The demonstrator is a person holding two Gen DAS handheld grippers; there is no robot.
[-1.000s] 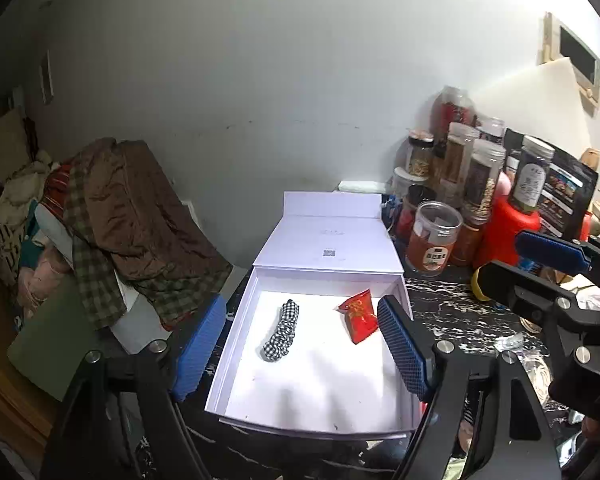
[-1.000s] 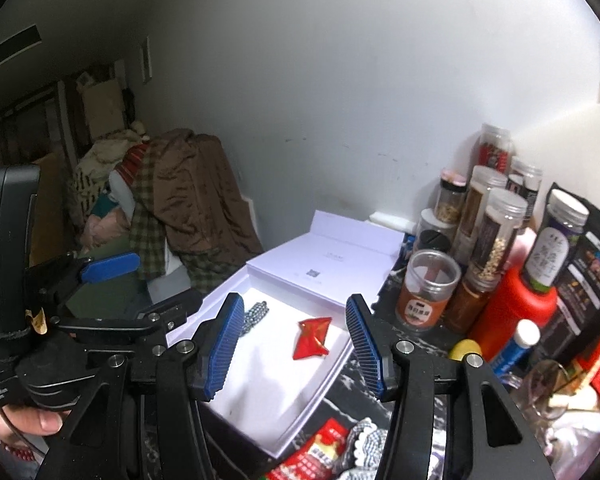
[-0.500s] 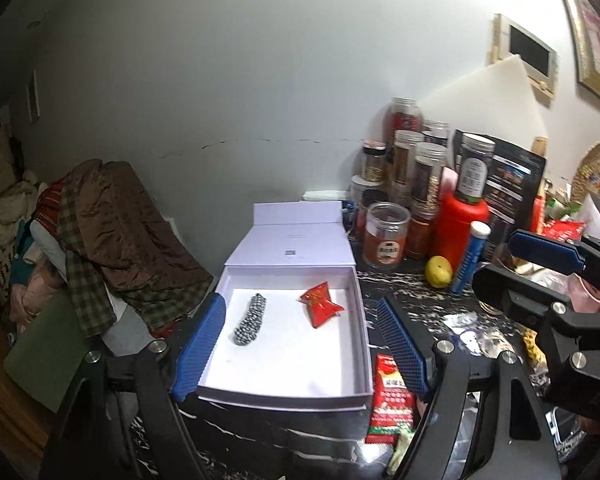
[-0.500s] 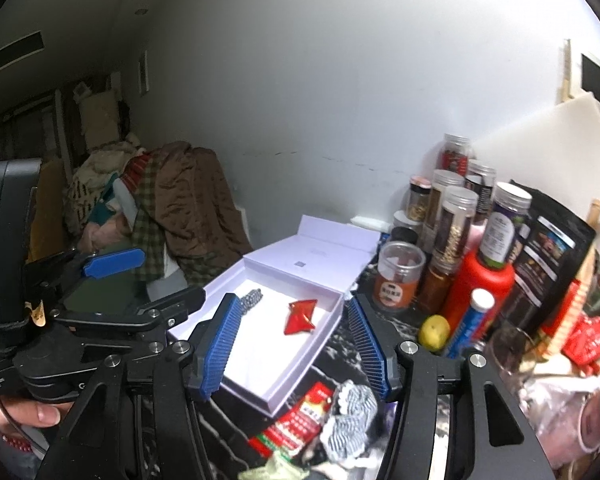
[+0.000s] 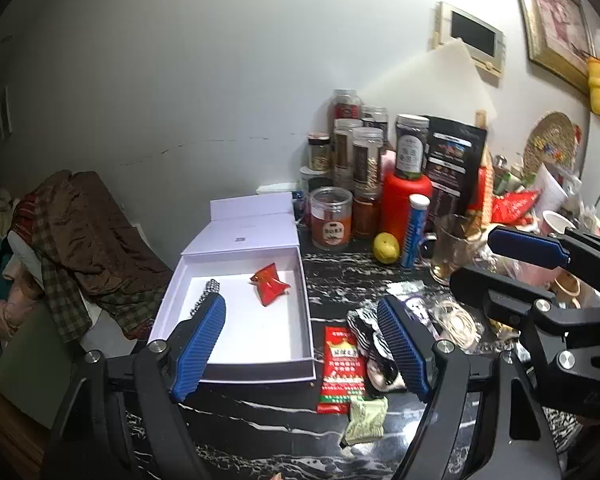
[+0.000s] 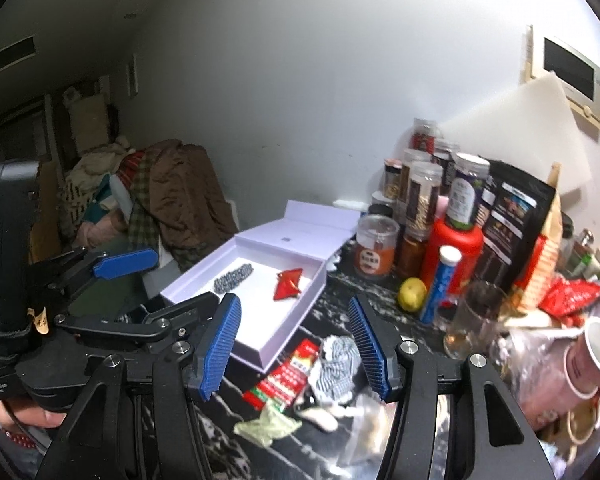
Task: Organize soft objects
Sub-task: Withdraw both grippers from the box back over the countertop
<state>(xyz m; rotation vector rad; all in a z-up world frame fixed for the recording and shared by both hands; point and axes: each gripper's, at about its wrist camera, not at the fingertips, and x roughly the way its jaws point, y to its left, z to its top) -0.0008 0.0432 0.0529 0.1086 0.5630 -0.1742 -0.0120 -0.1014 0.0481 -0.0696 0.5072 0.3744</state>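
Note:
An open white box sits on the black marble table. In it lie a checkered scrunchie and a red packet. To the right of the box lie a long red sachet, a striped black-and-white cloth and a pale green wrapper. My left gripper is open and empty, above the box's front right corner. My right gripper is open and empty, above the sachet and the cloth.
Jars, a red bottle, a blue tube, a lemon and a glass crowd the back right. Paper cups and clutter lie at the far right. A pile of clothes stands to the left of the table.
Both grippers have pulled back and swung right. The box now looks smaller and further left, and the sachet, cloth and wrapper have come into view.

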